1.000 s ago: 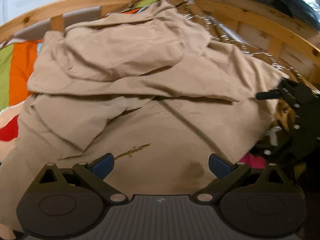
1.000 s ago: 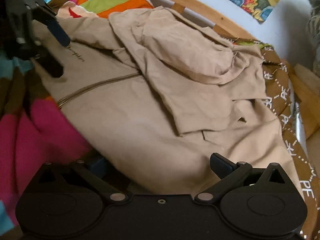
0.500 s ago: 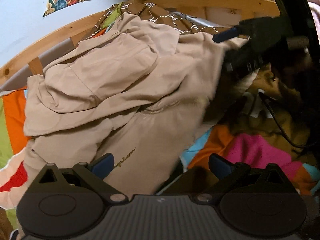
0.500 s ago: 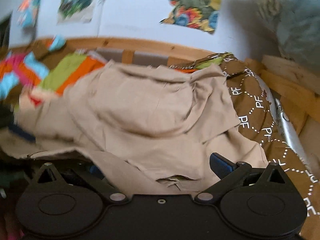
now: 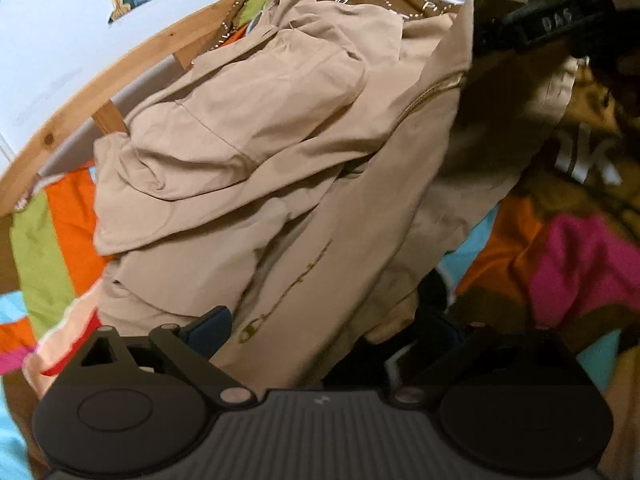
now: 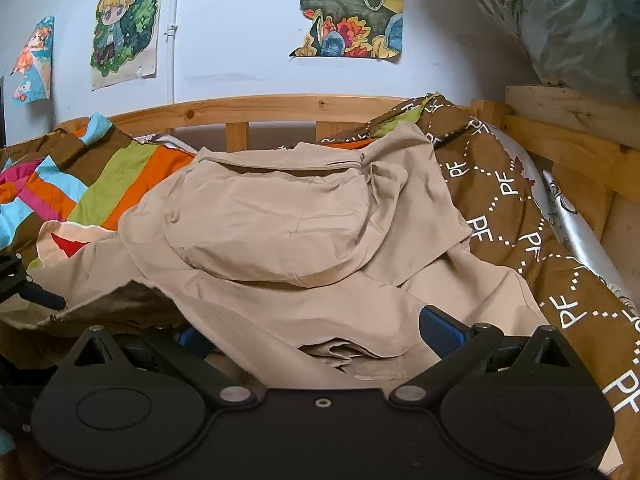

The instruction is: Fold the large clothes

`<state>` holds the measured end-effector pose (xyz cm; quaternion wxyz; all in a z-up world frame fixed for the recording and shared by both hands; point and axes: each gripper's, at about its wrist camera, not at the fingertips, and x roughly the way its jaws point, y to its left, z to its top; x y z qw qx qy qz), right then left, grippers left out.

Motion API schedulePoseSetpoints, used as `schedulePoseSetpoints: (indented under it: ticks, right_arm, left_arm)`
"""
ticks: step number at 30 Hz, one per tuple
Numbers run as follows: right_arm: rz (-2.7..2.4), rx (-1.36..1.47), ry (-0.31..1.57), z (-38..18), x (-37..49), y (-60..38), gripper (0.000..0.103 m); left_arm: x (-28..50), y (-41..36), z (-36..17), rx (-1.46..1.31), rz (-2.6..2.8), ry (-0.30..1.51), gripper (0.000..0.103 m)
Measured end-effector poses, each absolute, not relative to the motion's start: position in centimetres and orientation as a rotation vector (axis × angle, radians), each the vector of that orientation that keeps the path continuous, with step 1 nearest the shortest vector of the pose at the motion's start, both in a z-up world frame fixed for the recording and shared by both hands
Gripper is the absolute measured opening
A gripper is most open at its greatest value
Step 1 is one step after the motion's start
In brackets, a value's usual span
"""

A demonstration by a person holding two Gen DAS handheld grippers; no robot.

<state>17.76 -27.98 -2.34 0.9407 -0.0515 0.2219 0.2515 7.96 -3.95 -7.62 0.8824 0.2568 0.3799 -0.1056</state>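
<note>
— Where did the beige jacket (image 6: 288, 236) lie?

— It was heaped across the middle of both views, on the striped bedspread (image 6: 100, 184), with the brown patterned quilt (image 6: 520, 216) at the right of the right wrist view and the wooden bed rail (image 6: 280, 106) behind.

— And the tools?

— The left tool (image 5: 320, 332) stood wide, a hem of the cloth draped between its fingers; whether it pinched anything, I could not tell. The right tool (image 6: 320, 332) also looked wide, with folded edges bunched in its gap — no clamping visible there either. In the left wrist view the right tool showed dark at the upper right, a lifted flap hanging by it.

— How would the garment handle?

— Soft and limp, I judged, light woven cloth that creased and sagged and would slide over itself. The zipper line (image 5: 424, 98) was the one stiffer part. Taking hold at the hem corners or shoulder seams seemed best, since a pinch mid-panel would only gather loose folds.
</note>
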Motion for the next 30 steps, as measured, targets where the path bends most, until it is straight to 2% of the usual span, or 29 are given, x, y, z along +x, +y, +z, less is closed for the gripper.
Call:
schedulePoseSetpoints:
  ticks: [7, 15, 16, 17, 18, 20, 23, 30]
  right_arm:
    - [0.511, -0.116, 0.445, -2.4, 17.5, -28.1, 0.102]
    - [0.502, -0.112, 0.445, -2.3, 17.3, -28.3, 0.102]
    - [0.501, -0.113, 0.446, -2.2, 17.2, -28.4, 0.102]
    - [0.499, -0.115, 0.446, -2.1, 17.0, -28.4, 0.102]
    - [0.5, -0.121, 0.447, -2.1, 16.9, -28.4, 0.102]
    - [0.501, -0.135, 0.451, -2.1, 16.6, -28.6, 0.102]
    - [0.524, -0.178, 0.476, -2.0, 16.3, -28.9, 0.102]
    - [0.659, -0.486, 0.521, -2.4, 13.3, -29.3, 0.102]
  left_arm:
    - [7.7, -2.4, -7.9, 0.611, -0.087, 0.781, 0.09]
    - [5.7, -2.0, -8.5, 0.687, -0.004, 0.722, 0.087]
    - [5.8, -1.8, -8.5, 0.678, 0.016, 0.727, 0.082]
    - [6.1, -1.6, -8.6, 0.674, 0.034, 0.732, 0.066]
    - [6.3, -1.5, -8.5, 0.672, 0.04, 0.741, 0.057]
    - [6.4, -1.6, -7.7, 0.663, 0.02, 0.735, 0.026]
    - [6.4, -1.9, -6.1, 0.656, 0.02, 0.677, 0.014]
    - [9.4, -0.3, -0.1, 0.497, -0.024, 0.63, 0.011]
